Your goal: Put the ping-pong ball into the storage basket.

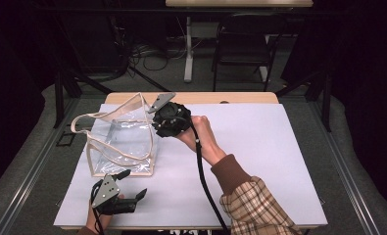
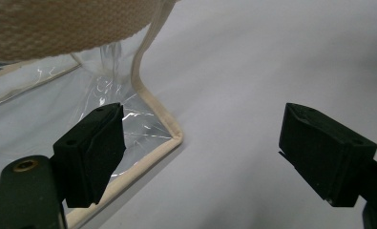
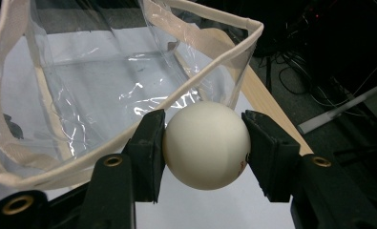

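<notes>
While the right gripper [image 3: 205,143] clamps the white ball [image 3: 206,145] just outside the clear bag's [image 1: 122,139] rim on the table [image 1: 259,147], carry it over the opening before releasing; clearance looks tight, apparently. The left gripper [image 2: 214,148], jaws wide and empty, sits by the bag's corner.

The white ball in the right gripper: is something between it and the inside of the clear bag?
Probably only the bag's own edge. The white ball, clamped in the right gripper, sits outside the beige rim of the clear bag. The mouth looks open; nothing else visibly blocks it.
</notes>
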`<state>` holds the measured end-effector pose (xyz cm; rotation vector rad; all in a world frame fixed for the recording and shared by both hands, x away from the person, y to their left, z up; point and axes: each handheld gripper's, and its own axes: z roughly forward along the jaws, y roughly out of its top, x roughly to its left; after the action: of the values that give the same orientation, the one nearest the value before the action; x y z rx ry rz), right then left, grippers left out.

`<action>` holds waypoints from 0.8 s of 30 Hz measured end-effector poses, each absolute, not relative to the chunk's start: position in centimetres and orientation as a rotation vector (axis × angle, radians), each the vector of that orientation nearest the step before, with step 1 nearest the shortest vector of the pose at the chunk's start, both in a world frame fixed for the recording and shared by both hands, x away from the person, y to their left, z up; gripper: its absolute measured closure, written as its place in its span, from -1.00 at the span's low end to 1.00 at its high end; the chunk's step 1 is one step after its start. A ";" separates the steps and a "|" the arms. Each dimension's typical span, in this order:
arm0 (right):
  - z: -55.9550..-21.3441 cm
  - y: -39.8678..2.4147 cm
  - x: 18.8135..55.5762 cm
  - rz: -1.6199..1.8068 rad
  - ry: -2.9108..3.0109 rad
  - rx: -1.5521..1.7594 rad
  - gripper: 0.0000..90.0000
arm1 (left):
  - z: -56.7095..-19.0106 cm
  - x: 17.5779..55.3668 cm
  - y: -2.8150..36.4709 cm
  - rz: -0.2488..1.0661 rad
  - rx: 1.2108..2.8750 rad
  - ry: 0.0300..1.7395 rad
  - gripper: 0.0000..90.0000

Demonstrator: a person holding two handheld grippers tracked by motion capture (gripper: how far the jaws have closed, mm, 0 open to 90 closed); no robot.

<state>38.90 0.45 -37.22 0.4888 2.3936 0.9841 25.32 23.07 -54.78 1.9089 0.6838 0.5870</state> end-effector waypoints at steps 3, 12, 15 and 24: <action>-37.1 0.7 38.9 0.989 2.390 0.487 0.13 | -54.8 25.3 23.1 0.587 1.909 0.683 -0.65; -37.0 1.3 39.0 1.002 2.395 0.485 0.13 | -54.8 25.3 23.1 0.587 1.909 0.684 -0.65; -37.1 1.6 38.9 1.002 2.398 0.479 0.13 | -54.8 25.3 23.1 0.586 1.909 0.683 -0.65; -37.2 2.3 38.9 1.001 2.406 0.469 0.13 | -54.8 25.3 23.1 0.587 1.909 0.683 -0.65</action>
<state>38.87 2.31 -37.25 0.4693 2.4061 1.0013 25.33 23.08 -54.78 1.9086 0.6832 0.5867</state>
